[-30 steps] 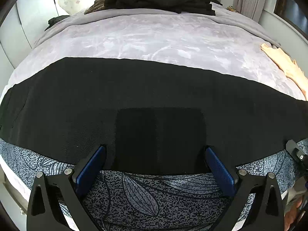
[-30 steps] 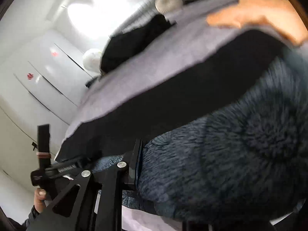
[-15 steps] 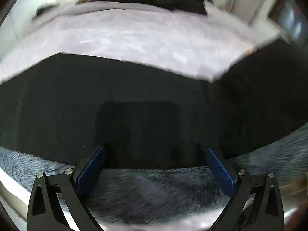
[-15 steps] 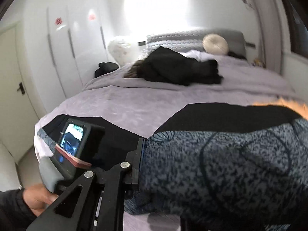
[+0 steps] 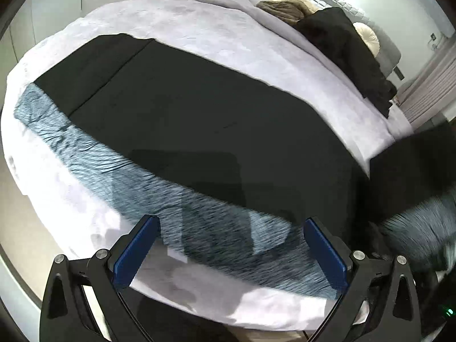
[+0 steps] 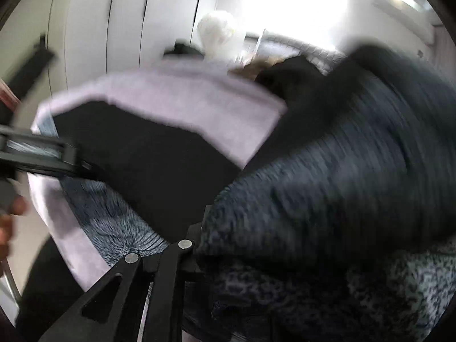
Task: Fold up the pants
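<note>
The pants (image 5: 199, 119), black with a blue-grey patterned side, lie stretched across the lilac bed cover (image 5: 199, 28). My left gripper (image 5: 229, 222) hovers open above their near patterned edge, blue pads wide apart with nothing between them. At the right of the left wrist view one end of the pants (image 5: 413, 165) is lifted and blurred. In the right wrist view my right gripper (image 6: 216, 228) is shut on that patterned end (image 6: 342, 171), which hides one finger and hangs over the flat black part (image 6: 142, 148). The left gripper's frame (image 6: 42, 156) and a hand (image 6: 8, 219) show at the left edge.
A pile of dark clothes (image 5: 342, 45), a brown garment (image 5: 285, 8) and a round cushion (image 5: 367, 40) lie at the head of the bed. White wardrobe doors (image 6: 114, 28) stand beyond the bed's far side. A curtain (image 5: 427, 91) hangs at the right.
The right gripper has swung the held pants end up and across over the flat part, rolling as it went. The left gripper has shifted along the pants and rolled, staying open.
</note>
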`<state>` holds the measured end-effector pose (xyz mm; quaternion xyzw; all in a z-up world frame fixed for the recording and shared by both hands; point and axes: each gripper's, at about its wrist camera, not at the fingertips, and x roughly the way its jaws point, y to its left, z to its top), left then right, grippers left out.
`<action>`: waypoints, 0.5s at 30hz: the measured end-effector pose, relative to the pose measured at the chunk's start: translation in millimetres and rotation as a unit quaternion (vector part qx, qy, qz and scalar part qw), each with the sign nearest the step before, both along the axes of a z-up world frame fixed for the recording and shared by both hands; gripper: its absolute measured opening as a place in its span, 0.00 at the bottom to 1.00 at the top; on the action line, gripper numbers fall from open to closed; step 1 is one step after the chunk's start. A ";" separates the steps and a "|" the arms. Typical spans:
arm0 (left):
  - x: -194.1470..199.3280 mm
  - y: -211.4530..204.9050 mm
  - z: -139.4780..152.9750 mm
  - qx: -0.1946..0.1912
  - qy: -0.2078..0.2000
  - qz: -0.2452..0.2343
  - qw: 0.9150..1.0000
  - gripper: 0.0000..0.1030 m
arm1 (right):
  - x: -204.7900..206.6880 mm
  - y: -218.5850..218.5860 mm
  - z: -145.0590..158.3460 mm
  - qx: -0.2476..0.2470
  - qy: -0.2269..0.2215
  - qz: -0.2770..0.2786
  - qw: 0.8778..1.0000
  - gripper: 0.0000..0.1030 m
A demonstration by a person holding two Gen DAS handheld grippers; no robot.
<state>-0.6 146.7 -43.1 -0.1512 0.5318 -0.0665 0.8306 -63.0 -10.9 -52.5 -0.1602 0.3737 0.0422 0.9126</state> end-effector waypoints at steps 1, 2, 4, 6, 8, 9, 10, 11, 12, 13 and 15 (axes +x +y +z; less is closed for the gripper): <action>-1.4 2.6 0.2 0.003 -0.001 0.002 1.000 1.00 | 2.5 6.8 -6.5 -0.014 0.006 0.002 1.000 0.20; -2.0 6.7 0.3 0.003 -0.002 0.006 1.000 1.00 | 2.7 15.6 -11.4 -0.033 0.008 0.006 0.999 0.24; -0.9 12.9 -0.5 -0.004 -0.002 0.016 1.000 1.00 | -1.7 26.9 -11.7 -0.043 0.002 0.021 0.999 0.49; 1.8 20.2 -3.5 -0.009 0.002 0.026 1.000 1.00 | -9.6 36.7 -10.1 -0.066 -0.014 0.034 0.997 0.49; 4.2 28.3 -5.6 -0.014 0.006 0.029 0.999 1.00 | -18.7 39.4 -7.1 -0.070 -0.022 0.048 0.996 0.49; 4.8 29.2 -6.8 -0.014 0.007 0.030 0.999 1.00 | -23.0 38.1 -5.3 -0.067 -0.022 0.052 0.996 0.50; 4.9 30.0 -7.5 -0.012 0.008 0.032 0.999 1.00 | -25.2 34.9 -3.6 -0.062 -0.019 0.053 0.996 0.53; 4.9 27.6 -9.4 -0.011 0.007 0.033 0.999 1.00 | -28.5 30.7 -0.5 -0.050 -0.015 0.054 0.997 0.57; 4.9 28.7 -9.2 -0.012 0.005 0.034 0.999 1.00 | -33.0 24.8 4.4 -0.028 -0.011 0.057 0.998 0.70; 4.9 30.0 -7.6 -0.012 0.002 0.036 0.999 1.00 | -39.3 18.3 10.5 0.000 -0.010 0.064 0.998 0.79; 3.0 34.1 -3.1 -0.010 -0.002 0.040 0.999 1.00 | -53.4 7.8 24.3 0.047 -0.015 0.083 0.995 0.79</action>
